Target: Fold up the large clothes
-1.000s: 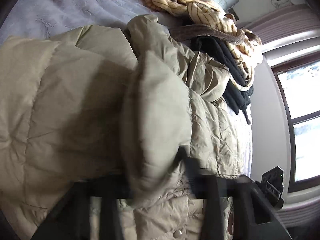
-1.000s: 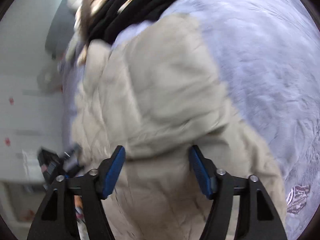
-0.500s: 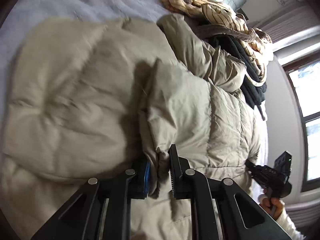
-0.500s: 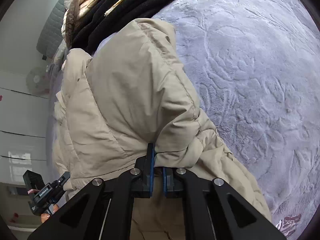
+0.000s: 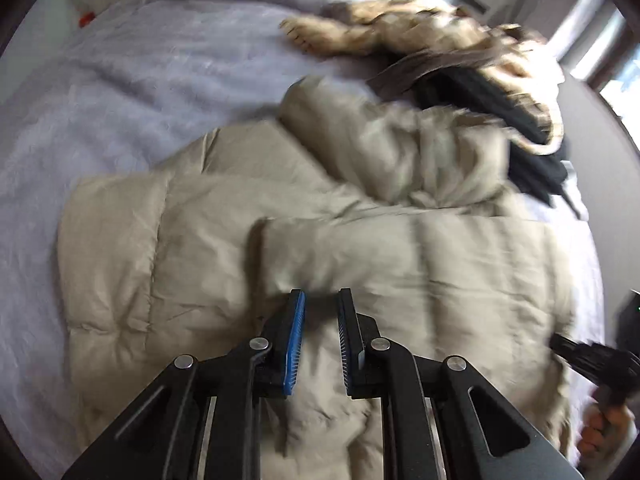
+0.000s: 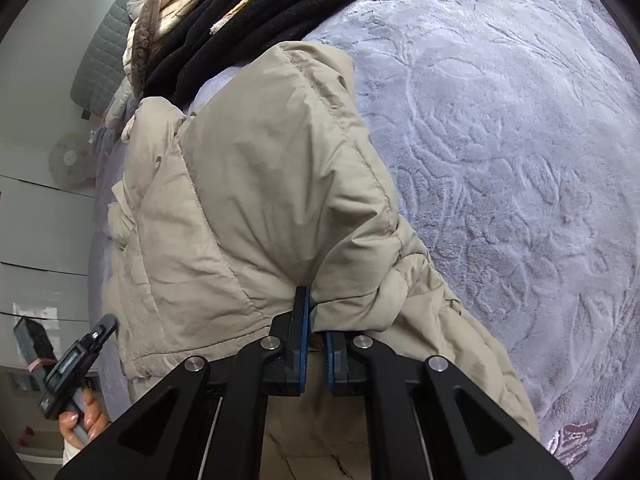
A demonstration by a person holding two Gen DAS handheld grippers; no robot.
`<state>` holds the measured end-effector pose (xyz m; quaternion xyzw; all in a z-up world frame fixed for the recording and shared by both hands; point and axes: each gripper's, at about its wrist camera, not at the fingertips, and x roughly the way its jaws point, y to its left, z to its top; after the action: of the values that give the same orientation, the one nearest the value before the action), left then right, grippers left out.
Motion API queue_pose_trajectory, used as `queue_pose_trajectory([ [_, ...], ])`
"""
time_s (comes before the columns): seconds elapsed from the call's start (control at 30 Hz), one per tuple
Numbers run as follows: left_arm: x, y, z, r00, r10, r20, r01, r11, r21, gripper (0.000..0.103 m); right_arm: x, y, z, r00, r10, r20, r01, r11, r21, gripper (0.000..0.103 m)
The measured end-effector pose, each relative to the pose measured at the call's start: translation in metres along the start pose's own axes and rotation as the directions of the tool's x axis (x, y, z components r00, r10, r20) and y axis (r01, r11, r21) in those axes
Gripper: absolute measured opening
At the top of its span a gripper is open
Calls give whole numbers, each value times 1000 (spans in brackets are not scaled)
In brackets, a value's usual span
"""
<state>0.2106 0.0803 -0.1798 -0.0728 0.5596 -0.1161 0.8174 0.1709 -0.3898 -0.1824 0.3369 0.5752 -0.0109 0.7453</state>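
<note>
Our right claw (image 6: 316, 320) is pinched nearly shut on a fold of the beige puffer jacket (image 6: 248, 200), its blue pads (image 6: 302, 344) biting the fabric so that a puffed section bunches up from the tips toward 12 o'clock. Our left claw (image 5: 320, 320) stands with only a narrow gap between its pads (image 5: 294, 340); the jacket (image 5: 360, 264) lies right behind that gap, but the blur keeps us from telling whether any cloth is caught there.

The jacket is spread over a pale lilac bed cover (image 6: 500, 140) with a raised leafy pattern. In the left wrist view it fills the middle of the frame, one quilted panel reaching toward 9 o'clock and a crumpled part rising toward 1 o'clock. Touching that end of the jacket we see a pile of other clothes (image 6: 256, 4): black fleece and a cream-and-brown striped knit, at 11 to 12 o'clock in the right wrist view.

At 8 o'clock in the right wrist view a hand (image 6: 86, 420) grips the other claw's handle.
</note>
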Motion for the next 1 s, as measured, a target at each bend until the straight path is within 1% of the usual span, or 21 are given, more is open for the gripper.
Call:
queue_pose_trajectory([
  [0.07, 13, 9, 0, 999, -31, -23, 29, 998, -51, 17, -14, 9, -3, 999, 29, -41, -30, 999, -39, 12],
  [0.1, 12, 11, -1, 999, -29, -17, 28, 999, -44, 17, -25, 16, -6, 998, 51, -40, -54, 995, -83, 15],
  [0.13, 12, 11, -1, 1000, -22, -15, 22, 999, -29, 17, -36, 22, -7, 997, 69, -29, -72, 989, -126, 32],
  [0.17, 12, 10, -2, 1000, -14, -14, 14, 1000, -13, 17, -51, 27, -6, 995, 97, 8, -95, 982, -164, 58],
  [0.2, 13, 10, -2, 1000, -8, -15, 8, 1000, 3, 17, -63, 29, -3, 991, 123, 61, -110, 977, -180, 68],
  [0.23, 13, 10, -2, 1000, -6, -17, 7, 1000, 9, 17, -74, 27, 4, 983, 138, 122, -115, 977, -178, 73],
  [0.3, 15, 11, 0, 1000, -8, -22, 8, 1000, 5, 17, -80, 16, 27, 973, 132, 190, -112, 988, -109, 73],
  [0.37, 17, 9, 0, 1000, -6, -22, 6, 1000, 1, 17, -65, -4, 53, 972, 139, 188, -144, 990, 11, 73],
  [0.43, 16, 7, -1, 1000, 1, -19, -1, 1000, 2, 17, -35, -31, 77, 973, 178, 149, -202, 965, 169, 72],
  [0.47, 17, 3, -2, 1000, 4, -18, -4, 1000, 3, 17, -15, -45, 86, 963, 238, 125, -263, 928, 264, 69],
  [0.5, 17, 2, -2, 1000, 4, -19, -4, 1000, 2, 17, 0, -54, 91, 951, 287, 112, -308, 892, 330, 62],
  [0.53, 17, 2, -2, 1000, 3, -20, -3, 1000, 1, 17, 15, -60, 96, 928, 357, 105, -368, 839, 401, 32],
  [0.57, 16, 3, -1, 1000, 3, -23, -3, 1000, -2, 17, 20, -55, 100, 914, 392, 104, -399, 823, 404, 18],
  [0.6, 16, 4, -1, 1000, 10, -23, -10, 1000, -4, 17, 17, -46, 104, 915, 388, 111, -401, 846, 350, 16],
  [0.63, 16, 5, 0, 1000, 11, -22, -11, 1000, -7, 17, 8, -28, 111, 928, 354, 112, -371, 899, 235, 13],
  [0.67, 17, 6, 0, 1000, 10, -22, -10, 1000, -10, 17, 3, -17, 112, 941, 320, 109, -335, 928, 166, 12],
  [0.7, 18, 7, 0, 1000, 7, -22, -7, 1000, -12, 17, 3, -10, 116, 963, 252, 96, -261, 960, 103, 12],
  [0.73, 20, 8, 0, 1000, 2, -22, -3, 1000, -15, 17, 7, -10, 119, 979, 186, 82, -192, 978, 76, 12],
  [0.8, 23, 4, -1, 1000, -8, -17, 7, 1000, -17, 17, 19, -18, 119, 994, 82, 67, -86, 995, 52, 12],
  [0.93, 29, -1, 1, 1000, -14, -16, 13, 1000, -8, 17, 23, -28, 113, 994, 25, 107, -32, 998, 61, 14],
  [1.0, 31, -1, 1, 1000, -13, -16, 13, 1000, -9, 17, 15, -18, 109, 991, -43, 128, 40, 999, 24, 14],
])
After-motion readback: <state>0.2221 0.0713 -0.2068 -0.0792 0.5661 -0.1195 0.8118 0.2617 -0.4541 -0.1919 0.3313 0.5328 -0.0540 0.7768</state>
